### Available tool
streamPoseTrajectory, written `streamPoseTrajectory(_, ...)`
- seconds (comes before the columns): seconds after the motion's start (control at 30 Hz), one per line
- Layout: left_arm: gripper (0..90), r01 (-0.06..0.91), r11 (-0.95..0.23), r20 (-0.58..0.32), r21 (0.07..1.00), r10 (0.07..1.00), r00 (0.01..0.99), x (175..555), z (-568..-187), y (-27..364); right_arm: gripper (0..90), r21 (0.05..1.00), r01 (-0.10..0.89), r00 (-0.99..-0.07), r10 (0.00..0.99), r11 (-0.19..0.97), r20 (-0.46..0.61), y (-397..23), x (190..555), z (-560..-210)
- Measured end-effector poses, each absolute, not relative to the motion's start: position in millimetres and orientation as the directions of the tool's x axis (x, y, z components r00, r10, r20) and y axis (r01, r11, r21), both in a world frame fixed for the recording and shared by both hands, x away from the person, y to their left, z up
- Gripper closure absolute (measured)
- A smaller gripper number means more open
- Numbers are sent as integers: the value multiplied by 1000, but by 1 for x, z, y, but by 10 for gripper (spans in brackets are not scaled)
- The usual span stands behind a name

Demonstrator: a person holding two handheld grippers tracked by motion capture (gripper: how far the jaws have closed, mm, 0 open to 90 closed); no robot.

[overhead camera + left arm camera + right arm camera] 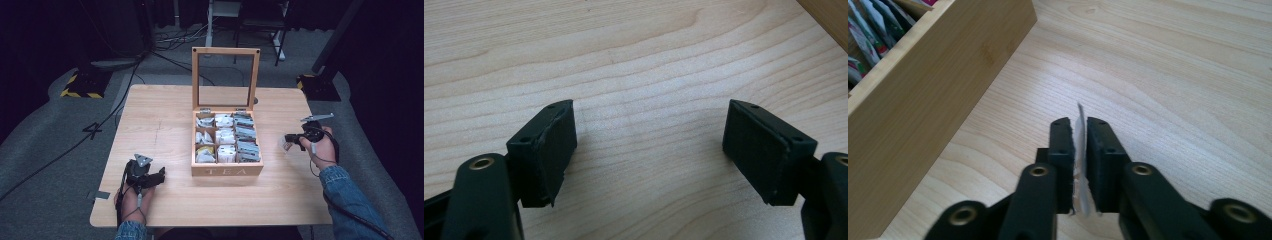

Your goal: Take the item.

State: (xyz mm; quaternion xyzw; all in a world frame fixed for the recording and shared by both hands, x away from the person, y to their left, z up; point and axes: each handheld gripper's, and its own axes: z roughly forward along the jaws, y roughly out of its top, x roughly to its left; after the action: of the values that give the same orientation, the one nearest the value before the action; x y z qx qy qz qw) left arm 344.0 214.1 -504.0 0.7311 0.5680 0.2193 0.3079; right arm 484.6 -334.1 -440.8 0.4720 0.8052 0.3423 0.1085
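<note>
Thin white paper, a tea bag sachet (1080, 165), stands on edge between the pads of the right gripper (1079, 131) near the table's (165, 130) right edge, just beside the wooden tea box (227, 171), whose lid stands open. Its jaws sit almost together, yet a slight gap shows beside the sachet, so the hold looks light; any quick swing could let it slip out and drop onto the table. The left gripper (651, 145) rests near the front-left corner, its 2 jaws wide apart with nothing between them.
</note>
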Motion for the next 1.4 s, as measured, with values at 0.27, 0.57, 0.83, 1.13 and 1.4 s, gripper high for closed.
streamPoseTrajectory(0.27, 222, 696, -165, -29, 699, 965, 259, 344, -504, 214, 443, 703, 661, -473, 873, 264, 117, -337, 488, -446)
streamPoseTrajectory(0.57, 222, 696, -165, -29, 699, 966, 259, 344, -504, 214, 333, 732, 639, -439, 894, 239, 92, -350, 489, -447)
streamPoseTrajectory(0.83, 222, 696, -165, -29, 699, 966, 258, 344, -504, 214, 303, 770, 593, -482, 870, 235, 105, -351, 476, -432)
streamPoseTrajectory(1.13, 222, 696, -165, -29, 699, 966, 258, 344, -504, 214, 293, 803, 543, -554, 823, 245, 123, -344, 450, -415)
streamPoseTrajectory(1.4, 222, 696, -165, -29, 699, 966, 258, 344, -504, 214, 299, 818, 506, -623, 772, 273, 127, -331, 425, -406)
